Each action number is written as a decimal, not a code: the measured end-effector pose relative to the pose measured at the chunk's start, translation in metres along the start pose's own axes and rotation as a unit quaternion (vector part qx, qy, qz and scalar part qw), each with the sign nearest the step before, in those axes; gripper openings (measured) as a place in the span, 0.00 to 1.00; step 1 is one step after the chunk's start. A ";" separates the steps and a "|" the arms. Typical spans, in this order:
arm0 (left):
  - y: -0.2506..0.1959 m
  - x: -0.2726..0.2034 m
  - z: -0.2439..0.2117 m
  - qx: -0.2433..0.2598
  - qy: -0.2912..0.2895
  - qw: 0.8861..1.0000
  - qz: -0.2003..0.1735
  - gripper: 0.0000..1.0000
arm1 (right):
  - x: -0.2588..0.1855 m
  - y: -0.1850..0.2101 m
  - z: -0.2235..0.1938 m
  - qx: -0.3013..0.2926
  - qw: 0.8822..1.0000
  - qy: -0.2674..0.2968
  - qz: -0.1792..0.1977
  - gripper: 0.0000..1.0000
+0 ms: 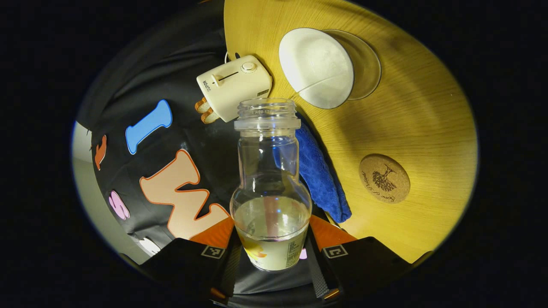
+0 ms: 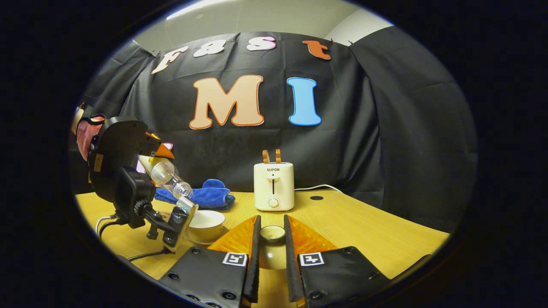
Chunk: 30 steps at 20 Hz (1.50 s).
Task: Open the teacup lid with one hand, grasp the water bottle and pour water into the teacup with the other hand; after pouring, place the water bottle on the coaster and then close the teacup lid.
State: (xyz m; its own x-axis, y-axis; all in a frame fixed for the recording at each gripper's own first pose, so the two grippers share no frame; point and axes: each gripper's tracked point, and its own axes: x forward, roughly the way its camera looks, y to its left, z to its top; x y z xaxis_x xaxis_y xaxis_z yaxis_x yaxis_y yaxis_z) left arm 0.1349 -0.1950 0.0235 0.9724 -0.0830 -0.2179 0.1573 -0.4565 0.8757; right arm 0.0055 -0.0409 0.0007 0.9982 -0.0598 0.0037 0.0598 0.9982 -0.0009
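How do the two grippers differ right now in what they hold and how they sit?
The left gripper is shut on the water bottle, tipped mouth-down toward the teacup; the right gripper is shut on the teacup lid, held level above the table. The left grips a clear body, the right a small knob. Both are loaded.

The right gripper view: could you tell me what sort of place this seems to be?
Probably a staged recording booth, not a real kitchen: a black cloth wall behind a wooden table set with a toaster and teacup.
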 end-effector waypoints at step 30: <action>-0.045 0.005 0.007 -0.794 -0.138 0.591 -0.028 0.66 | 0.000 0.000 0.000 0.000 1.000 0.001 0.000 0.29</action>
State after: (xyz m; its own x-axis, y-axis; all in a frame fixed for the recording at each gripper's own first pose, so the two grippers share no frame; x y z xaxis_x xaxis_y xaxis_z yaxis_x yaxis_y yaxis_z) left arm 0.1317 -0.1809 -0.0198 0.9274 -0.3488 -0.1355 0.3644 0.9241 0.1150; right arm 0.0056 -0.0414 0.0002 0.9982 -0.0598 0.0015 0.0598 0.9982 -0.0015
